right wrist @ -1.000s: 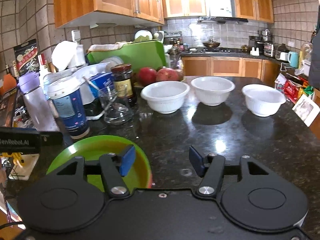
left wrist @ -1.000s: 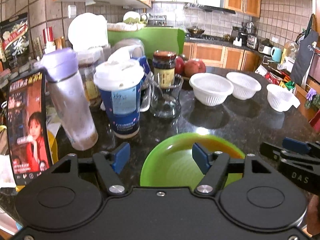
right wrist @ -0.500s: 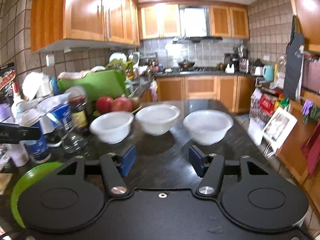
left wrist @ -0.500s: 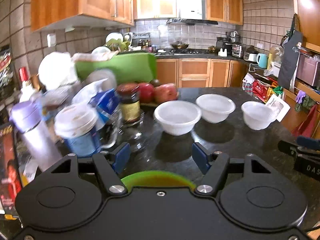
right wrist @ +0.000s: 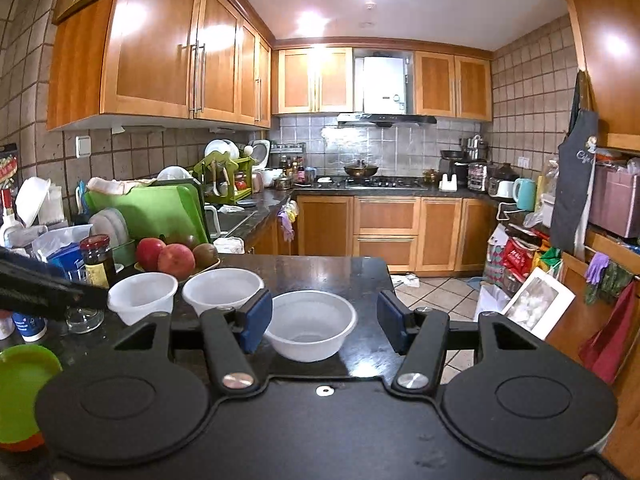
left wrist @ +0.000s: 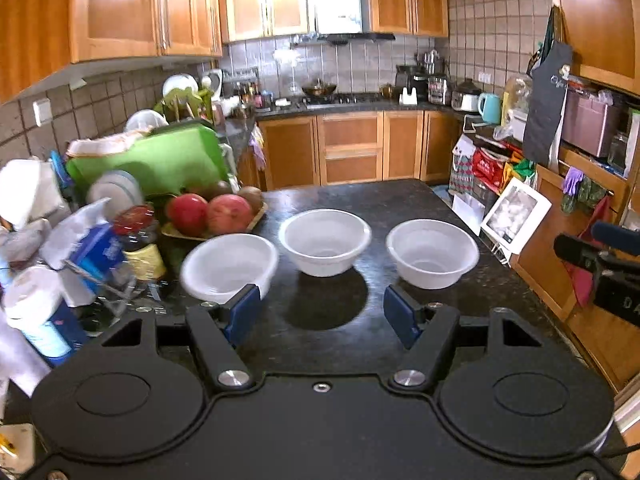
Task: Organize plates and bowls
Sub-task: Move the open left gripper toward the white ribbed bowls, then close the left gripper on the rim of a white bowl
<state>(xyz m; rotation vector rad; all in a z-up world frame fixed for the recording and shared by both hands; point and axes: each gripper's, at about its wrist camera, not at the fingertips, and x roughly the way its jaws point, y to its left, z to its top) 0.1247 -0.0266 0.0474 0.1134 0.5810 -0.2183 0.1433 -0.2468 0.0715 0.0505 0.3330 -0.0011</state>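
**Both grippers spread and empty above the counter, three white bowls ahead**

Left gripper (left wrist: 322, 312): blue-padded jaws are standing apart with nothing between them but bare counter. It is hovering over the dark speckled stone countertop (left wrist: 332, 320), gripping nothing.

Right gripper (right wrist: 325, 318): jaws are likewise standing apart. The nearest white plastic bowl (right wrist: 310, 330) is showing through the gap, but the pads are not pressing on it; it is sitting on the counter just beyond the fingertips.

Near left corner, right wrist view: a stack of round plastic plates, green on top with an orange edge under it (right wrist: 20, 392), is lying on the counter, partly hidden behind the gripper body.

Mid-range: three white bowls are sitting upright in a row, apart from one another. In the left wrist view they are reading as left bowl (left wrist: 229, 267), middle bowl (left wrist: 325, 240) and right bowl (left wrist: 432, 252); the left bowl is slightly blurred.

To the left of the bowls, clutter is crowding the counter: a dark-lidded glass jar (right wrist: 97, 260), a blue-and-white paper cup (left wrist: 38, 320), a tray of red apples (left wrist: 208, 212).

Behind: a green plastic dish rack (right wrist: 148, 208) is holding white plates. Farther back, wooden cabinets (right wrist: 384, 232) and a stove with a pan (right wrist: 361, 170) are lining the far wall.
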